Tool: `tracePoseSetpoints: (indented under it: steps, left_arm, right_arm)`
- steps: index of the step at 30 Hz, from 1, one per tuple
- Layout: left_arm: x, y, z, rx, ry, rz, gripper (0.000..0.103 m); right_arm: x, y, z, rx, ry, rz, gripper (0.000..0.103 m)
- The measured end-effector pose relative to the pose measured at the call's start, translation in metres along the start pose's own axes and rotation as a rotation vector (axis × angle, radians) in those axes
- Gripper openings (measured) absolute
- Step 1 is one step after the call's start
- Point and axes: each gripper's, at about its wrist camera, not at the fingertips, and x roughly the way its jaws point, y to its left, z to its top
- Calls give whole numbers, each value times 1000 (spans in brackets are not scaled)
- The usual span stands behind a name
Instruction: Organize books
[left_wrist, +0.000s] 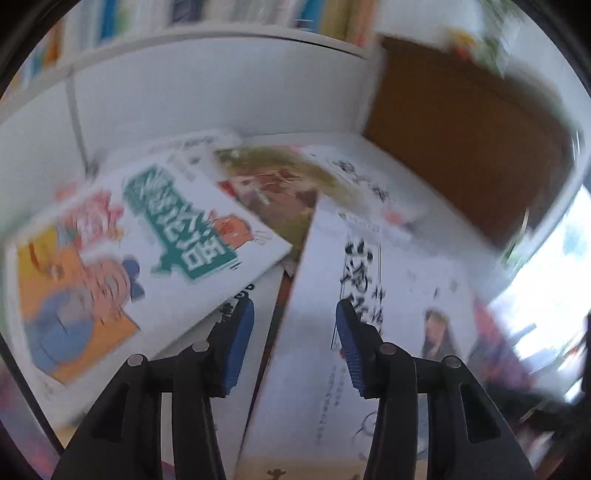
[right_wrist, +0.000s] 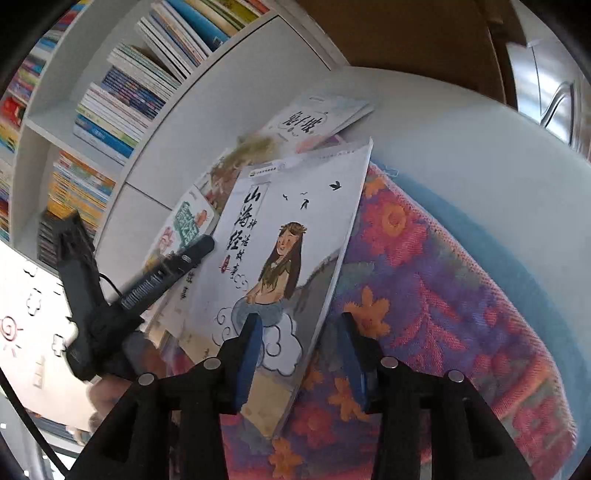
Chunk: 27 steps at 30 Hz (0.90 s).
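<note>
White shelving, loose book pile, both hand-held grippers part open and empty.

White bookshelf (right_wrist: 122, 122) stands behind, packed with upright and leaning books. In front lies a floral cloth (right_wrist: 424, 295) over a pale rounded surface; whether that is a desk cannot be told. The book pile (left_wrist: 280, 192) lies in overlapping, skewed layers between shelf and cloth. The mermaid-cover book (right_wrist: 280, 251) rests on top, tilted, its right edge on the cloth. The teal-title book (left_wrist: 177, 229) lies beside it, also askew. Left hand-held gripper (left_wrist: 295, 343) and right hand-held gripper (right_wrist: 301, 362) each stand part open, holding nothing. Risks: a thin, flat cover offers little edge, so the pads may slip; a grip on one overlapping book may drag its neighbours off; the two hand-held grippers, near each other, may collide.
</note>
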Motion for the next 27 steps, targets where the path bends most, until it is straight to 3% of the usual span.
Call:
tracePoseSetpoints:
  steps: [3,9,17,27]
  left_arm:
    - [6,-9,-6,25,26,-65,50]
    - [10,11,-3,-71,23,-174,47]
    - [6,13,-6,-88,8,-198,47]
    - [2,16,-7,-104,1,-212,47]
  right_arm:
    - [2,4,0,-16,-22,-1,41]
    - [13,22,-9,-168,-76,-119,46]
    - [19,22,-9,-205,-136,-140,49]
    - [18,21,-10,-202,-134,-137,49]
